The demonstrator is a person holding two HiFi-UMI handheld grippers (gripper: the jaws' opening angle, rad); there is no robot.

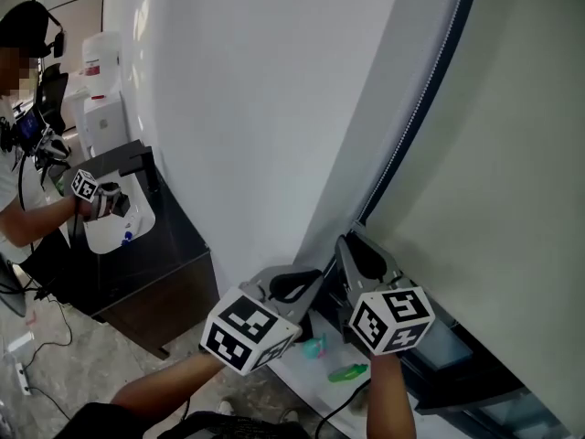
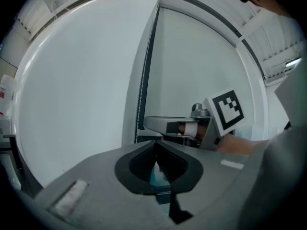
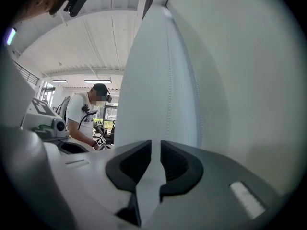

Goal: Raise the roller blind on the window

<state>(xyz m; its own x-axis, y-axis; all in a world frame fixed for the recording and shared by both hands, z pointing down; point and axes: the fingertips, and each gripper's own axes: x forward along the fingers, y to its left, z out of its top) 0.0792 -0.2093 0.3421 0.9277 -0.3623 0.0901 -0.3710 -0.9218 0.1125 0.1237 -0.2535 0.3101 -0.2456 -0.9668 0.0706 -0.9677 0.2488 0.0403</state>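
1. The roller blind [image 1: 512,154] hangs pale over the window on the right, reaching down close to the dark frame at the sill.
2. A white wall [image 1: 256,108] stands just left of it.
3. A dark bench [image 1: 155,263] sits far left, where another person [image 1: 23,181] works.
4. The right gripper [image 1: 355,241] points level at the blind's left edge. Its jaws stand slightly apart, with only pale surface showing in the gap.
5. The left gripper [image 1: 306,277] is just beside it, on the wall side, its jaws together on nothing.
6. The bead chain [image 1: 422,108] runs down the dark strip between wall and blind, towards the right gripper.
7. A teal thing [image 1: 313,346] and a green thing [image 1: 347,371] lie on the sill below.
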